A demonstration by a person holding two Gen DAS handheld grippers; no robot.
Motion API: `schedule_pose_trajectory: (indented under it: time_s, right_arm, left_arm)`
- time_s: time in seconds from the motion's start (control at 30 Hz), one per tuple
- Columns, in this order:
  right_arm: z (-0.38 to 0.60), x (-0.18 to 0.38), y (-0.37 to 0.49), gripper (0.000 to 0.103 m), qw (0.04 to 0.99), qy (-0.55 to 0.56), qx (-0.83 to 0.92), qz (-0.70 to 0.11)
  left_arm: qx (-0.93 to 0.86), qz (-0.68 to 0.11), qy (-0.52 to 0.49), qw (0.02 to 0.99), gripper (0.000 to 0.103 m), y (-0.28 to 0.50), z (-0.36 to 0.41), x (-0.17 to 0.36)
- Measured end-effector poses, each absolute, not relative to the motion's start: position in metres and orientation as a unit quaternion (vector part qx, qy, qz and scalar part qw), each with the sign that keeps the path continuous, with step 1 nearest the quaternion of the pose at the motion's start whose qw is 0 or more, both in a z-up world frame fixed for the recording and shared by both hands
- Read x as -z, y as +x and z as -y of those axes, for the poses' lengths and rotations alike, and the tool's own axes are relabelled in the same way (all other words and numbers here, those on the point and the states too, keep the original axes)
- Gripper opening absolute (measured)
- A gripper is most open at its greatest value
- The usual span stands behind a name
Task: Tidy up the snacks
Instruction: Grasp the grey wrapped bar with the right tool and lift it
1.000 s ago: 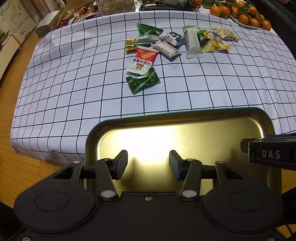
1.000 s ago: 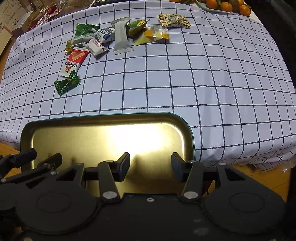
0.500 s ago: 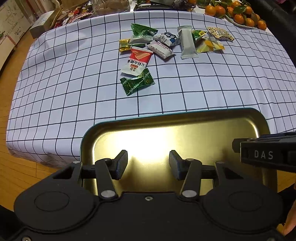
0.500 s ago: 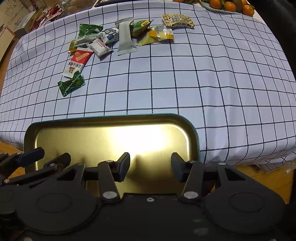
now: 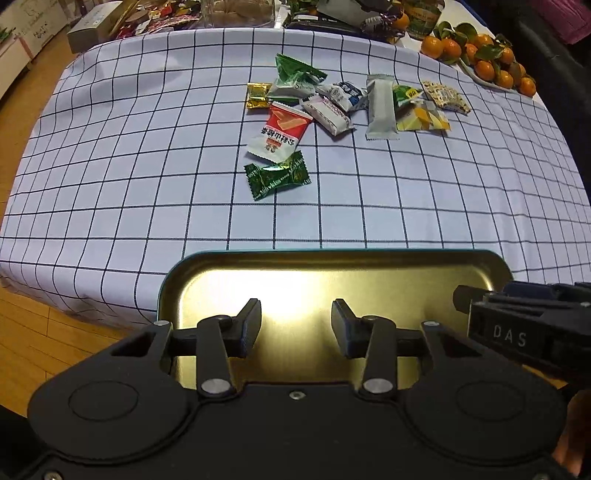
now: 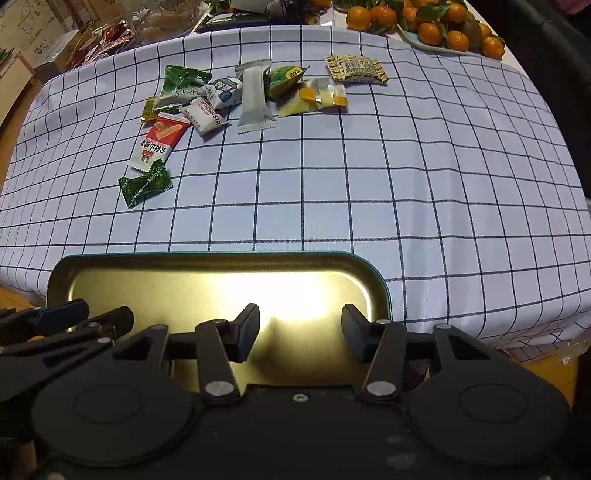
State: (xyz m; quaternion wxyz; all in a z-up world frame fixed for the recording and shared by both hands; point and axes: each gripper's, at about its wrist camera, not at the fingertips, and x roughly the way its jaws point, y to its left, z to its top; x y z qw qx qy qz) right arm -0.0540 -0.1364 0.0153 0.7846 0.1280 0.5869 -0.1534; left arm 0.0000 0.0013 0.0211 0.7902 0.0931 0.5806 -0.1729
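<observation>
A shiny gold metal tray (image 5: 369,269) with rounded corners and a teal rim sits at the worktop's near edge, its long axis running three to nine o'clock. Over it, the left tool (image 5: 295,325) is closing its jaws on nothing; the right tool (image 6: 300,330) stands wide apart, nothing held. Up at twelve o'clock on the checked cloth (image 5: 147,166) lie the crinkly snack wrappers: a dark green foil candy (image 5: 277,176) lying roughly crosswise, a red-and-white packet (image 5: 279,132) pointing towards one o'clock, and a long grey bar (image 5: 381,107) pointing straight at twelve. Glossy tangerines (image 6: 428,22) heap at one o'clock.
</observation>
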Motion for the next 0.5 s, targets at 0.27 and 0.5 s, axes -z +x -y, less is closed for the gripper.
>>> schedule_pose_trajectory:
  time_s: [0.27,0.5]
  right_arm:
    - [0.138,-0.031,-0.034,0.046,0.795,0.12,0.132,-0.58]
    - [0.163,-0.041,-0.001,0.046,0.789,0.18,0.13,-0.572]
  left_arm:
    - [0.151,-0.539,0.082,0.824,0.05,0.048,-0.004,-0.062]
    - [0.149,-0.519,0.103,0.835,0.05,0.099,0.005,-0.08]
